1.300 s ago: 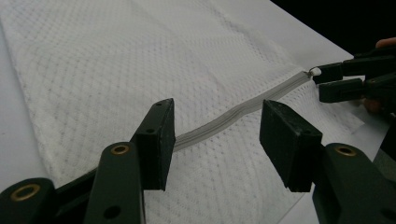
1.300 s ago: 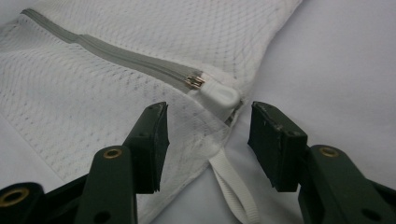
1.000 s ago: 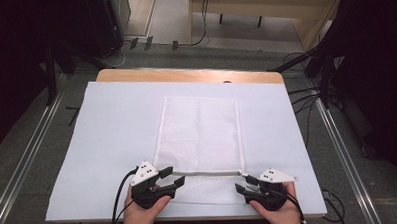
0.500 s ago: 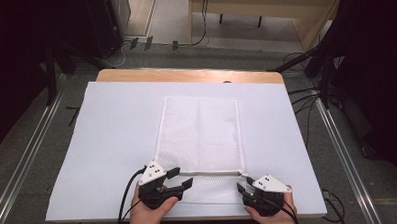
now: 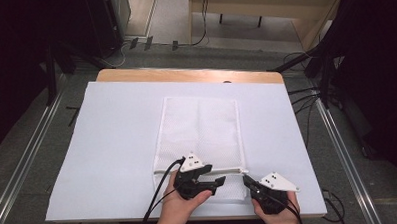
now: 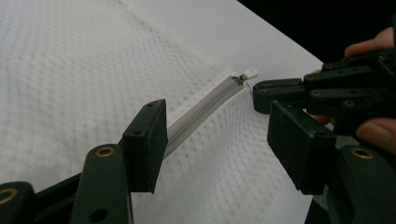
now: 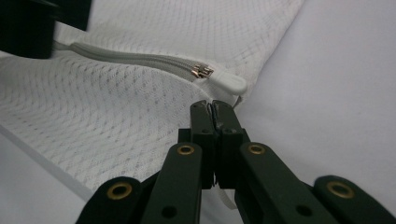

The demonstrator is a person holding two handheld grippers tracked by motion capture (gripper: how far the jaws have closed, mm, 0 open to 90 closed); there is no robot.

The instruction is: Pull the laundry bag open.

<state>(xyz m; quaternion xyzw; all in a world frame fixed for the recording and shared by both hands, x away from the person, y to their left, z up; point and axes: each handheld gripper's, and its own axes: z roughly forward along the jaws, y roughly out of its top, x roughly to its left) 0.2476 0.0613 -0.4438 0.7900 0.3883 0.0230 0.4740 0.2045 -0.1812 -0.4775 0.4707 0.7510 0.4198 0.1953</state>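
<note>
two grippers at mesh bag (image 5: 200,137) zipper, near edge
zipper (image 7: 135,58) fully closed; left gripper (image 6: 217,140) jaws apart, right gripper (image 7: 213,109) pinched together on nothing, pull tab (image 7: 229,83) ungrabbed.

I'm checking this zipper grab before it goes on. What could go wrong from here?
1. The right claw is shut just short of the pull tab; it may have pinched only mesh, or nothing.
2. The left claw is open over the zipper, so the bag could slide or bunch when pulled.
</note>
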